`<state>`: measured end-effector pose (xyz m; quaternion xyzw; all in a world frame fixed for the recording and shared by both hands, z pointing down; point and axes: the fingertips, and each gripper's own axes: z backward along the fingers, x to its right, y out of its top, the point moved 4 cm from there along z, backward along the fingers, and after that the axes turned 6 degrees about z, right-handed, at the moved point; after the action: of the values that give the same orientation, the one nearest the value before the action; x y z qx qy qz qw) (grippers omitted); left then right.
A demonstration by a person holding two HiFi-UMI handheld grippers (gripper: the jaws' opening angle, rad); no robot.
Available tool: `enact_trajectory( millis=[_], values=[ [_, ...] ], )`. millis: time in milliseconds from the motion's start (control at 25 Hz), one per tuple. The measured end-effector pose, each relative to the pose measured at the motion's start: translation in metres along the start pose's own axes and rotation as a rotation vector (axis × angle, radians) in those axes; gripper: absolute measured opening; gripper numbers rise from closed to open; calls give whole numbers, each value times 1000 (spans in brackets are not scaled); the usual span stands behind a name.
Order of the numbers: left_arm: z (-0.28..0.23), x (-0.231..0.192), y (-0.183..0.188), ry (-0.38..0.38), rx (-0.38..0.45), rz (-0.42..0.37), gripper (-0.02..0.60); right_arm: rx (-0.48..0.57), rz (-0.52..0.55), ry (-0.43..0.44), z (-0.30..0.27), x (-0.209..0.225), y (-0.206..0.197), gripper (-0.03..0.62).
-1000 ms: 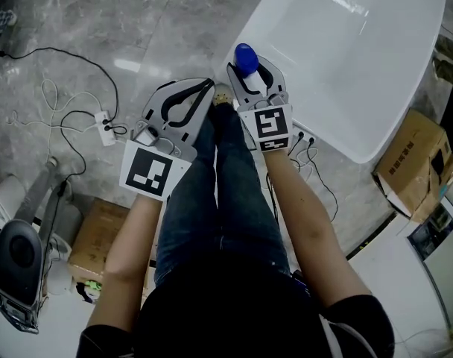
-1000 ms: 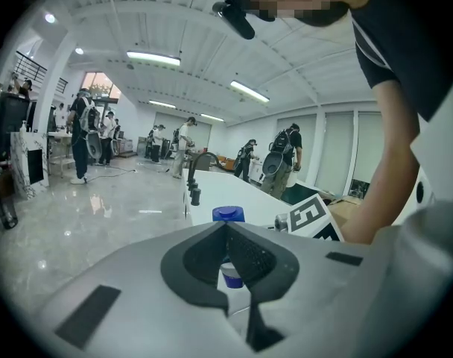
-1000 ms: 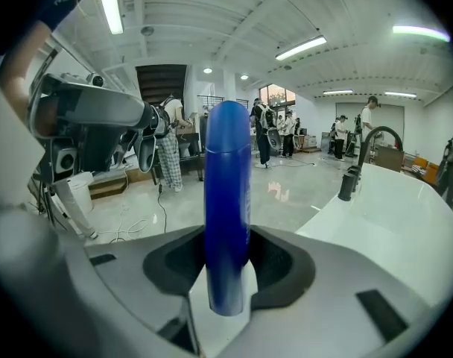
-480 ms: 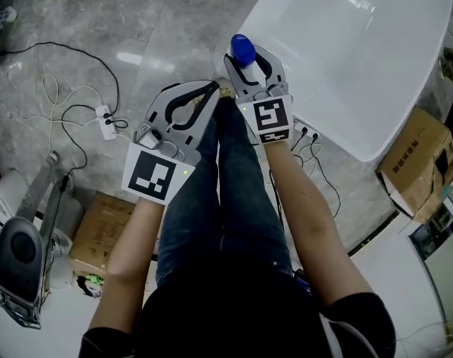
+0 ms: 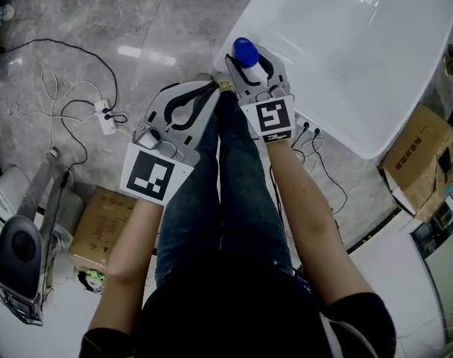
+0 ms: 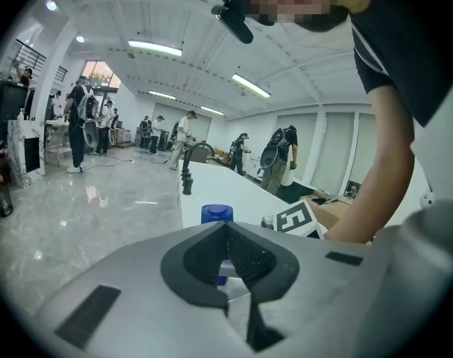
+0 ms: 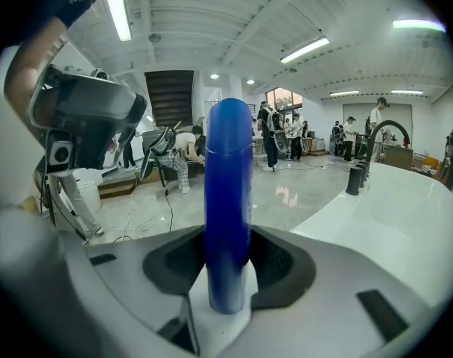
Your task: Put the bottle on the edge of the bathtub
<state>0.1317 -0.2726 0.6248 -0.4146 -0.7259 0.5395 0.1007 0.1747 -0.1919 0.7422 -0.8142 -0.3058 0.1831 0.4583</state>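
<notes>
A blue bottle (image 5: 244, 51) stands upright between the jaws of my right gripper (image 5: 250, 64), which is shut on its body. From above, its cap lies over the near left rim of the white bathtub (image 5: 346, 58). Whether its base touches the rim is hidden. In the right gripper view the bottle (image 7: 228, 192) rises straight through the right gripper (image 7: 228, 263), with the bathtub (image 7: 405, 207) to the right. My left gripper (image 5: 210, 89) hangs shut and empty just left of it, over the person's legs. The left gripper (image 6: 226, 224) looks toward the bottle's cap (image 6: 217, 213).
A black faucet (image 7: 364, 166) stands on the tub's far rim. Power strips and cables (image 5: 106, 118) lie on the marble floor at left. Cardboard boxes (image 5: 420, 162) sit right of the tub and at lower left (image 5: 100, 230). A grey machine (image 5: 21, 252) stands at far left. People stand in the background.
My right gripper has carried the bottle slightly forward toward the tub's rim. The left gripper has barely moved.
</notes>
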Motion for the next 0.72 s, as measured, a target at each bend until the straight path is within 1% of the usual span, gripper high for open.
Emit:
enact_trajectory(
  millis=[160,360,560,720],
  values=[
    [-3,4,4,-7,-5,-3,25,-22,31,24,5,-1,-2,176],
    [1,8,13,-12,-1,-8,26,-97,48,50,10,-6,-9,178],
    [14,13,28,-12,3,-18,25,-133,59,64,22,-11,-1,249],
    [27,24,46,-13,13,-28,25,-136,69,39,57,-10,16,259]
  ],
)
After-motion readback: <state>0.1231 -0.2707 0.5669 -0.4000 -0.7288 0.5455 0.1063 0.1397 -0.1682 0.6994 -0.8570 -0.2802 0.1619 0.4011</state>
